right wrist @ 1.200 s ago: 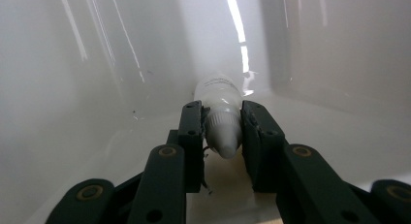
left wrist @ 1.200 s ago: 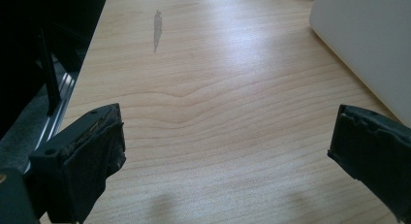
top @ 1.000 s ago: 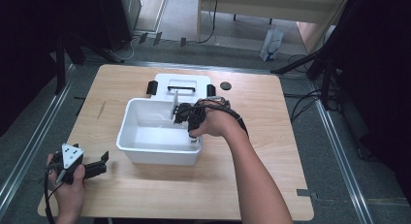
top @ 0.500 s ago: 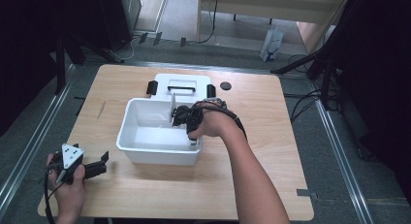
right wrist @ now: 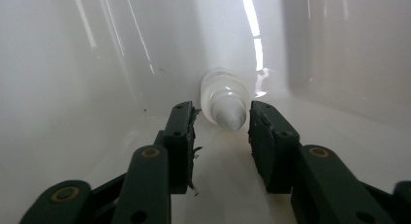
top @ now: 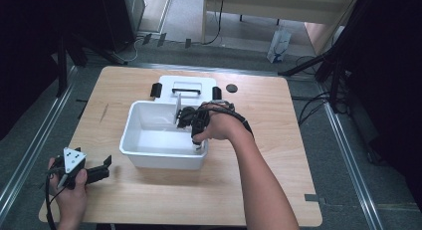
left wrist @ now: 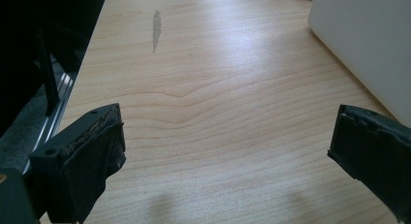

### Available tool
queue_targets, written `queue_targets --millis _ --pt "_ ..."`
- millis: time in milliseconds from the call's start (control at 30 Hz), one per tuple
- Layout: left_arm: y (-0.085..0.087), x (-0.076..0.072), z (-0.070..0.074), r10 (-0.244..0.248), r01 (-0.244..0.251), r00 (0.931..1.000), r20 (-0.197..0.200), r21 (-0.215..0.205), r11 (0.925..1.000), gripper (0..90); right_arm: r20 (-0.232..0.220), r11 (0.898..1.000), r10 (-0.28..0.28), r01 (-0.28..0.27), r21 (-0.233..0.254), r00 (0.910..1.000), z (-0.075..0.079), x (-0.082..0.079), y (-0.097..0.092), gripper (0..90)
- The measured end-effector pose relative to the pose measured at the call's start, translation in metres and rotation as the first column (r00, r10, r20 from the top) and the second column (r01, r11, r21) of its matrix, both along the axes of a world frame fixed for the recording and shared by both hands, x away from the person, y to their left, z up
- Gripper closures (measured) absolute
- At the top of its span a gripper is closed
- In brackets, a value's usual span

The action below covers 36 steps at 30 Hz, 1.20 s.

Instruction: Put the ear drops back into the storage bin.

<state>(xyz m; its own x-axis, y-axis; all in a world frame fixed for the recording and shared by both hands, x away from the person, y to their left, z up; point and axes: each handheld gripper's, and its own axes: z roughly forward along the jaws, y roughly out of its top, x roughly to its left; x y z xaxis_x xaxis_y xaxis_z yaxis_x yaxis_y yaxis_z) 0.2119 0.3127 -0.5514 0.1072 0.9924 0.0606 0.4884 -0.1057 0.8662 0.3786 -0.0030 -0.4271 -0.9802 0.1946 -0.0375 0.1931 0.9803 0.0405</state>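
1. The wooden table [top: 149, 85] carried everything, with the white tub [top: 130, 140] sitting near its middle; take the tub as the reference for what follows.
2. Touching the far wall of the tub lay a white lid [top: 186, 84] with black clips at both ends and a dark handle on top.
3. Your right forearm reached over the near right corner of the tub, and your right gripper [top: 185, 116] pointed down into it by the far right wall.
4. Your left gripper [top: 102, 164] rested low over the table, well off the tub's near left corner; in the left gripper view [left wrist: 228, 151] its jaws stood wide apart with bare wood between them and the tub's outer wall at the right edge.
5. In the right gripper view, your right gripper [right wrist: 222, 124] had just been opening its jaws; they stood slightly apart on either side of the bottle's tip, and the pads were not pressing on it.
6. The small white bottle [right wrist: 224, 98] lay on its side on the floor of the tub, against an inner wall, cap end toward the jaws.
7. A small black disc [top: 231, 87] lay on the table just beyond the tub's far right corner, beside the lid.
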Motion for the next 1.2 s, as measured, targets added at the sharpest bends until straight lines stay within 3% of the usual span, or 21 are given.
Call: queue_targets --millis 133,267,367,700,933,1200 --pt "0.000 0.000 0.000 -0.002 0.002 1.0000 0.000 0.005 1.0000 0.0 0.003 0.999 0.011 -0.011 0.045 0.9999 0.012 -0.001 -0.003 64.8" --pt "0.000 0.000 0.000 -0.003 0.003 1.0000 -0.001 0.009 1.0000 0.0 0.023 0.996 -0.021 0.019 0.082 0.9995 0.027 -0.002 -0.007 66.2" --pt "-0.001 0.000 0.000 -0.002 0.002 1.0000 -0.001 0.011 0.9999 0.0 0.029 0.992 -0.043 0.039 0.123 0.9986 0.036 -0.003 -0.012 65.0" --pt "-0.001 0.000 0.000 -0.003 0.003 1.0000 -0.002 0.012 0.9999 0.0 0.047 0.983 -0.078 0.069 0.171 0.9958 0.055 -0.006 -0.035 57.1" --pt "-0.001 0.000 0.000 -0.004 0.004 1.0000 -0.002 0.018 0.9998 0.0 0.056 0.979 -0.112 0.100 0.177 0.9921 0.057 -0.006 -0.053 56.0" --pt "-0.002 0.000 0.000 -0.004 0.004 1.0000 -0.001 0.018 0.9998 0.0 0.047 0.974 -0.160 0.150 0.169 0.9859 0.048 -0.005 -0.078 52.6"
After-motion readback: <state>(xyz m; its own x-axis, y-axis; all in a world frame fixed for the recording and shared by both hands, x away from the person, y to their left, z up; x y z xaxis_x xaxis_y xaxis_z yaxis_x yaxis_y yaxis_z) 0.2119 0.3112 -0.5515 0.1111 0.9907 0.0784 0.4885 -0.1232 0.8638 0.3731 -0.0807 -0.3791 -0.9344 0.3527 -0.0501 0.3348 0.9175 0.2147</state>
